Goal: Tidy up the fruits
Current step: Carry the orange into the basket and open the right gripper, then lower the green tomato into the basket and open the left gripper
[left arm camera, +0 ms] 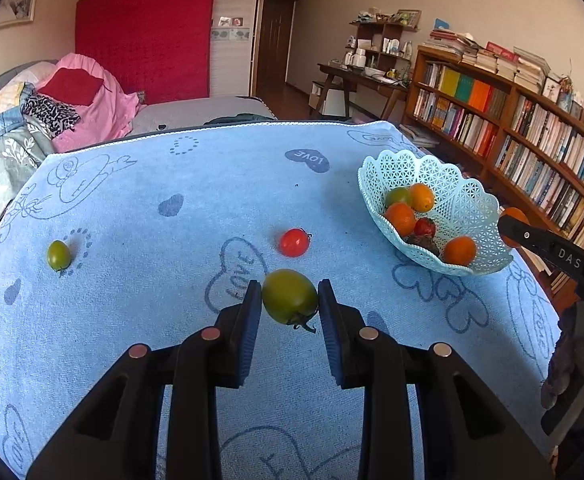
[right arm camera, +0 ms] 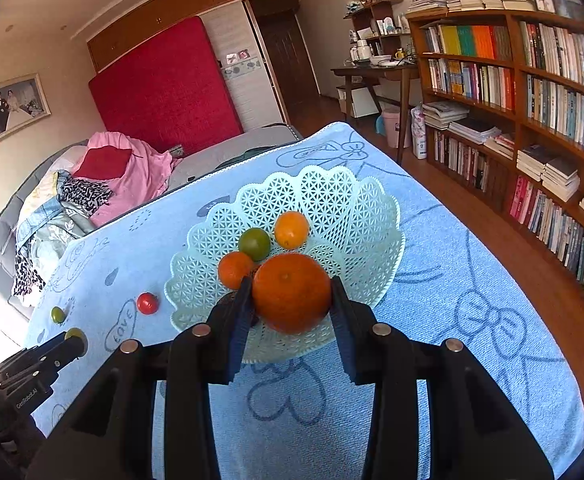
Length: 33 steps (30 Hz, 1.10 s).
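Left wrist view: left gripper (left arm camera: pixel 290 300) clamps a green tomato (left arm camera: pixel 290 296) between ribbed black pads, stem calyx hanging below, lifted over the blue terry cloth (left arm camera: pixel 196 208) with printed hearts. Ahead, a glossy red cherry tomato (left arm camera: pixel 294 242); far left, a small green tomato (left arm camera: pixel 59 255). At right, a pale lattice plastic basket (left arm camera: pixel 464 196) with scalloped rim holds oranges, a green tomato and a strawberry (left arm camera: pixel 425 227). Right gripper (left arm camera: pixel 510 226) enters from the right edge beside the basket

Right wrist view: right gripper (right arm camera: pixel 292 296) grips a round, dimpled orange (right arm camera: pixel 291 292), both pads pressed on its sides, above the basket's (right arm camera: pixel 352 208) near rim. Left gripper (right arm camera: pixel 77 338) low left, green fruit at its tip
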Tool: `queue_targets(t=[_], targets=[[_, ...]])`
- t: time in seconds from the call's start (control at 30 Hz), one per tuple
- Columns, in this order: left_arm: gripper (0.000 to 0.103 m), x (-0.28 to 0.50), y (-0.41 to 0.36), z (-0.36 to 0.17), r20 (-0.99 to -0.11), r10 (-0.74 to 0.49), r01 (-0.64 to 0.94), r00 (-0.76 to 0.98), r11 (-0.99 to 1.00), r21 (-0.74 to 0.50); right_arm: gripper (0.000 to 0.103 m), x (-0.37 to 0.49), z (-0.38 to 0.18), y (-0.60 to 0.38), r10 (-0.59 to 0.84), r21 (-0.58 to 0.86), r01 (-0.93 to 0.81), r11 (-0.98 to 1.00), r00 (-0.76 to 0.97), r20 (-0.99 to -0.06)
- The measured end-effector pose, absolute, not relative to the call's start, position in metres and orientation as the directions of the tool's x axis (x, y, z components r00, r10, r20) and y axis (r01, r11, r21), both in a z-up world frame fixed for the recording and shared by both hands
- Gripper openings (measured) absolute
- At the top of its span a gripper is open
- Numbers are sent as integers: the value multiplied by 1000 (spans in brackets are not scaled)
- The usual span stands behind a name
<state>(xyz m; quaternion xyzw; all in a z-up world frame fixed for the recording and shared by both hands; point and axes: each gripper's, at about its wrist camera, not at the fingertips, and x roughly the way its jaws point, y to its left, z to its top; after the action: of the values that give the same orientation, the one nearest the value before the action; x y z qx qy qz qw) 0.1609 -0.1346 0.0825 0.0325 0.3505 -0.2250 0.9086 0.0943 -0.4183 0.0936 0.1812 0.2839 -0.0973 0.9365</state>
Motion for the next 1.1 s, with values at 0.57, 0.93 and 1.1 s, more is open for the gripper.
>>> queue_targets(t=[0.57, 0.93, 1.1], targets=[[30, 159, -208, 92, -654, -428, 528, 624, 848, -52, 50, 75, 88, -443, -138, 317, 327, 890, 857, -497], [30, 165, -274, 94, -653, -507, 620, 563, 782, -72, 50, 73, 86, -449, -146, 321, 334, 886, 859, -490], [30, 167, -292, 93, -651, -539, 646, 535, 757, -97, 50, 73, 85, -450, -145, 330, 338, 881, 858, -492]])
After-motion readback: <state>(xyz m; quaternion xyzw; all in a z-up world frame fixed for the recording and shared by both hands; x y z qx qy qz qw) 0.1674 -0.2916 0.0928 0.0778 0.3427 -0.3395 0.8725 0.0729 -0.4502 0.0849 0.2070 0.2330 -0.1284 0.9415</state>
